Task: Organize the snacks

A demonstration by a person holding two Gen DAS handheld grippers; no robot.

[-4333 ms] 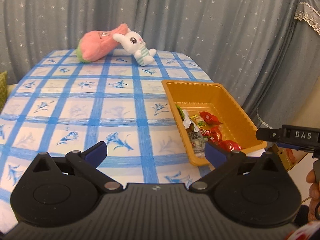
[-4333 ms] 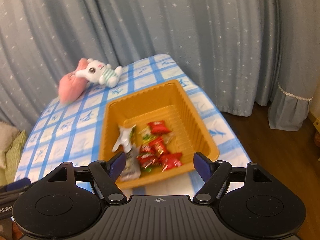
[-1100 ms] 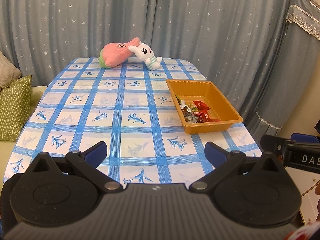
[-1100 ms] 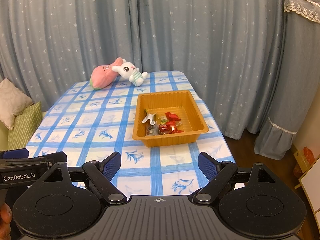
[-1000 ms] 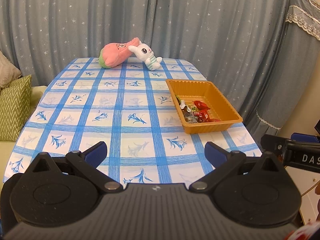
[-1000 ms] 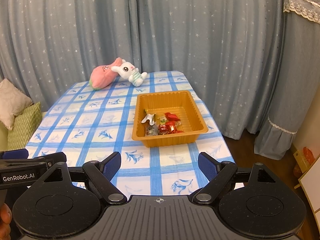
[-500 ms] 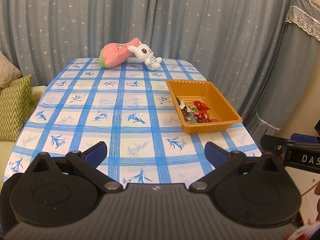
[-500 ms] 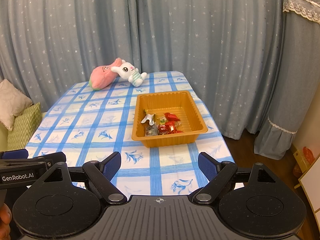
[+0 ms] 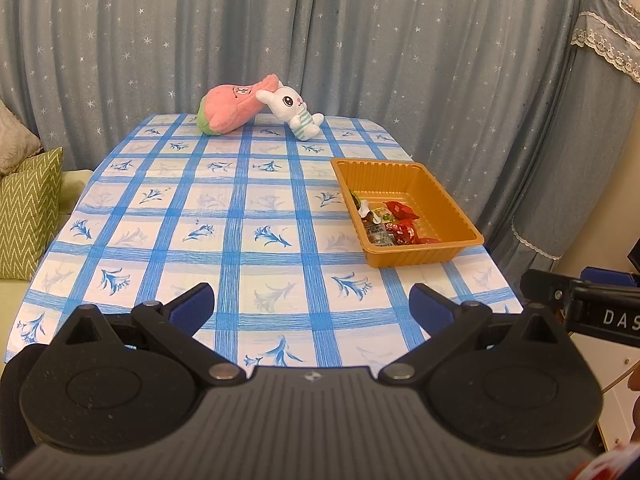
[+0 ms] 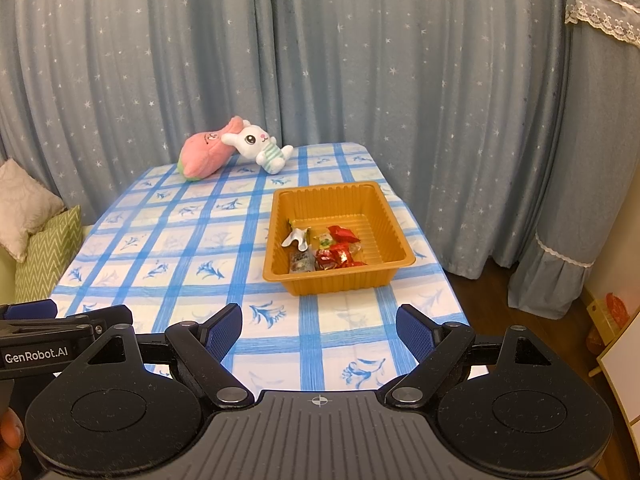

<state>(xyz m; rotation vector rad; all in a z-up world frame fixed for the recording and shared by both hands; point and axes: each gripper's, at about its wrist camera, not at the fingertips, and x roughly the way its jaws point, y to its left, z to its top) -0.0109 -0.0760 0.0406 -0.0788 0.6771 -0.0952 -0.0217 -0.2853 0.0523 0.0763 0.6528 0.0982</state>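
An orange plastic tray (image 9: 448,192) stands on the right side of the blue-checked table (image 9: 224,216); it also shows in the right wrist view (image 10: 352,204). Several wrapped snacks (image 9: 394,226) lie in its near half, red, green and silver ones (image 10: 324,250). My left gripper (image 9: 312,306) is open and empty, held back over the table's near edge. My right gripper (image 10: 319,330) is open and empty, also back from the tray near the table's front edge.
A pink plush (image 9: 230,110) and a white bunny plush (image 9: 294,110) lie at the table's far end, before grey-blue curtains. Green and beige cushions (image 9: 28,212) sit to the left. The other gripper's body (image 9: 588,312) shows at the right, below the table edge.
Over the last few seconds both grippers pulled back from close above the tray to the table's near edge. In the last second almost nothing moves.
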